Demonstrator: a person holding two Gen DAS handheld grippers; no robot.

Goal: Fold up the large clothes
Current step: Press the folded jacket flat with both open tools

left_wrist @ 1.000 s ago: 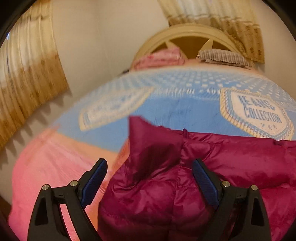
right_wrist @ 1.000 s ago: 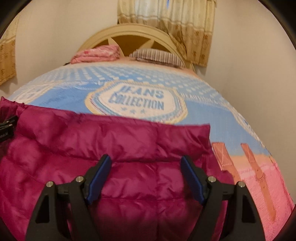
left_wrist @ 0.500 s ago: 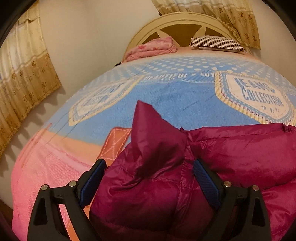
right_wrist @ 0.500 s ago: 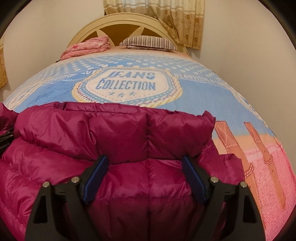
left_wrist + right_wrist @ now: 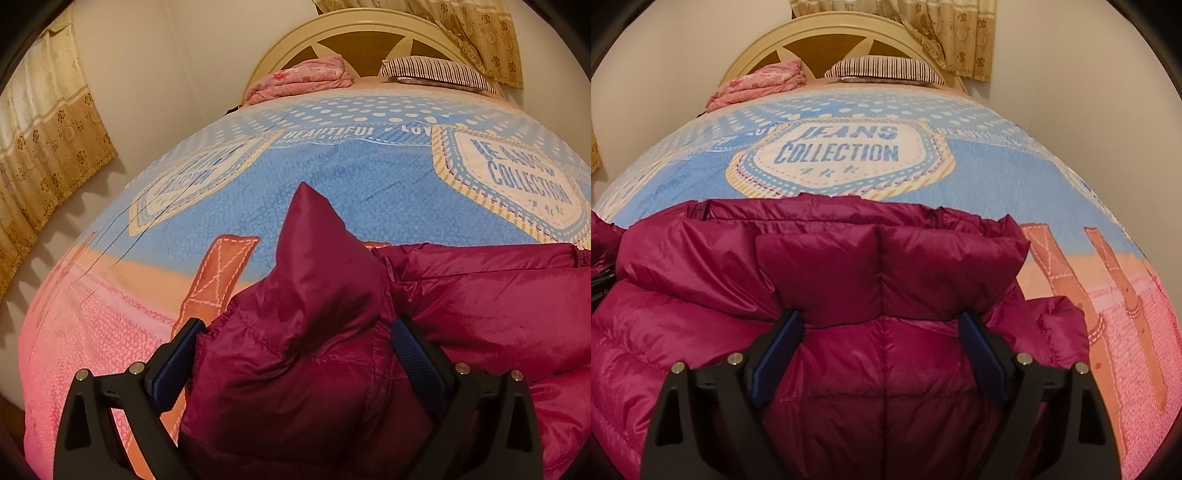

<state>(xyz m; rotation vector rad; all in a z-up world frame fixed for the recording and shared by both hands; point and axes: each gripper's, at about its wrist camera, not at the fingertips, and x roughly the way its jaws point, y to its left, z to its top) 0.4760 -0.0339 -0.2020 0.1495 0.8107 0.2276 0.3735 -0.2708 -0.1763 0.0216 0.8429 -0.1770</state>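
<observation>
A magenta puffer jacket (image 5: 480,295) lies on the near end of a bed with a blue and pink blanket (image 5: 332,177). In the left wrist view a pointed corner of it stands up between the wide-apart fingers of my left gripper (image 5: 295,339). In the right wrist view the jacket (image 5: 849,266) is folded over on itself, and a thick fold sits between the fingers of my right gripper (image 5: 881,332). Both grippers are open with jacket fabric bulging between the pads. The tip of the left gripper (image 5: 598,284) shows at the left edge.
A pink folded quilt (image 5: 306,79) and a striped pillow (image 5: 436,72) lie at the cream headboard (image 5: 827,33). Curtains (image 5: 44,140) hang on the left wall and behind the headboard. A wall runs along the bed's right side.
Both grippers have sunk lower toward the bed with the jacket. The folded upper edge has settled onto the blanket, and the pointed corner on the left stands higher.
</observation>
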